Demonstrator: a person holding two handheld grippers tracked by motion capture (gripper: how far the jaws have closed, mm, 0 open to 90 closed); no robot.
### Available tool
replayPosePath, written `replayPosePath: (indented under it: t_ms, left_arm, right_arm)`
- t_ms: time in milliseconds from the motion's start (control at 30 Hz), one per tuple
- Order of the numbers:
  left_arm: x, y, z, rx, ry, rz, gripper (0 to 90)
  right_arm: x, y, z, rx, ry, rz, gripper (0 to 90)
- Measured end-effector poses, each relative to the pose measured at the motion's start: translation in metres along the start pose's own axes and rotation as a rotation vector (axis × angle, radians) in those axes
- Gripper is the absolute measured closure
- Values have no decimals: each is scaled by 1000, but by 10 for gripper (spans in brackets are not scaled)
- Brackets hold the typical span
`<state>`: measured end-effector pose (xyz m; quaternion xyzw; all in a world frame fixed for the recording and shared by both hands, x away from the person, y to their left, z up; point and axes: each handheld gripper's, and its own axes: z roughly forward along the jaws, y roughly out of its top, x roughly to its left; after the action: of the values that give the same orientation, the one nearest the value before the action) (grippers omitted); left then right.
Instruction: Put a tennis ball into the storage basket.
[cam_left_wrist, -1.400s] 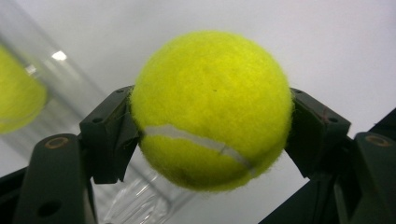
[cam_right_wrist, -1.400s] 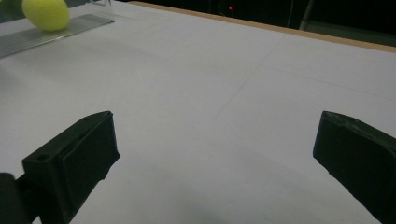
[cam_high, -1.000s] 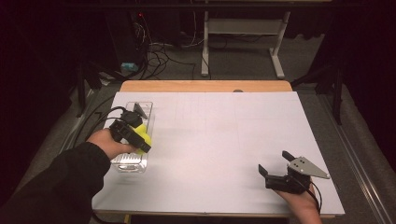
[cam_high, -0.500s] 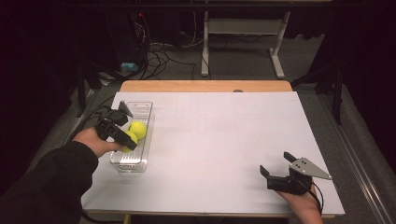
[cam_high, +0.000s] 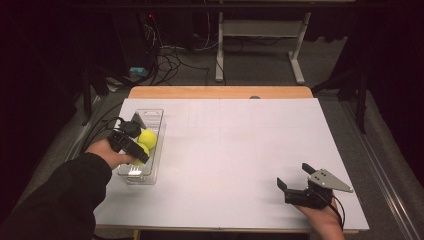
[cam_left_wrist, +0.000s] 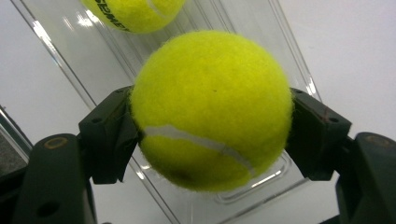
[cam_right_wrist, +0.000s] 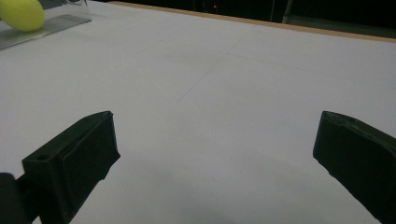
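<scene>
Left hand-held gripper (cam_left_wrist: 210, 140) clamping tennis ball (cam_left_wrist: 212, 109), second ball (cam_left_wrist: 135, 13) behind

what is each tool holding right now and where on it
The left tool clamps a tennis ball across its middle, over the clear tray. The right tool holds nothing.

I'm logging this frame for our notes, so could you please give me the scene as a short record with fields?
Surface: white table
Container: clear plastic rectangular tray, at table's left side
Held item: fuzzy yellow tennis ball, above tray
Other item: second yellow tennis ball, in tray
Left claw: shut on ball
Right claw: open, nothing between jaws, over bare table
</scene>
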<state>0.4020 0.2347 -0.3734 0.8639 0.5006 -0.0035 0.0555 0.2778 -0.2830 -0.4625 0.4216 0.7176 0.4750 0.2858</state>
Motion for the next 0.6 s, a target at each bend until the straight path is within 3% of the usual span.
replayPosePath:
  t_ms: [167, 367, 500, 600]
  left_arm:
    - [2, 1, 7, 11, 4, -1, 262]
    - [1, 2, 5, 0, 6, 4, 256]
    - [-2, 0, -15, -64, -1, 17, 30]
    - [-5, 0, -26, -86, -7, 25, 5]
  right_arm:
    - [0, 1, -1, -2, -4, -1, 0]
    - [1, 0, 0, -1, 2, 0, 0]
    - [1, 1, -1, -7, 5, 0, 0]
    - [2, 1, -1, -8, 7, -1, 0]
